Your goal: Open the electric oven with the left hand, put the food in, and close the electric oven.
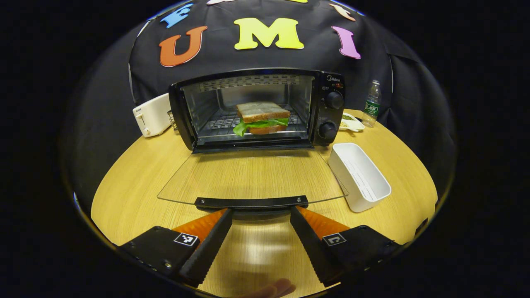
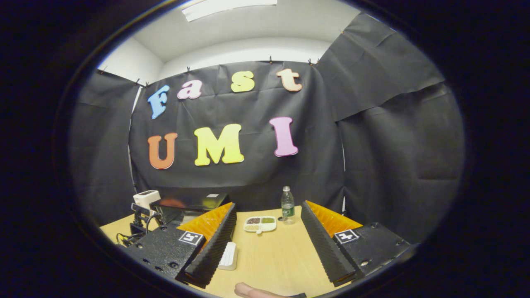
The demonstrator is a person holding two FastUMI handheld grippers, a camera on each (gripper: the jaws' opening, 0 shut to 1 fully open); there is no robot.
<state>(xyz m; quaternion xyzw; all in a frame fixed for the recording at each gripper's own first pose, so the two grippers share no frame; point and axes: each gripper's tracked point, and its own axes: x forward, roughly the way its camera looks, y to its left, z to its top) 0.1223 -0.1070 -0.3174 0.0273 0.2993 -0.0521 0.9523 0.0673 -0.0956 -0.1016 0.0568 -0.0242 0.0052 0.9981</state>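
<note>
The electric oven (image 1: 256,109) is seen at the table's (image 1: 136,186) far edge, door (image 1: 250,178) dropped flat, with the sandwich (image 1: 261,118) on its rack. The left gripper (image 1: 260,215) is held spread and empty just before the door handle (image 1: 251,202); the right gripper (image 2: 268,231) is likewise spread, gripping nothing.

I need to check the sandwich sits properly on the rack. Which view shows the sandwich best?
The left gripper view: the sandwich sits on the wire rack inside the open oven, facing the camera. In the right gripper view the oven appears from above and its inside is hidden.
</note>
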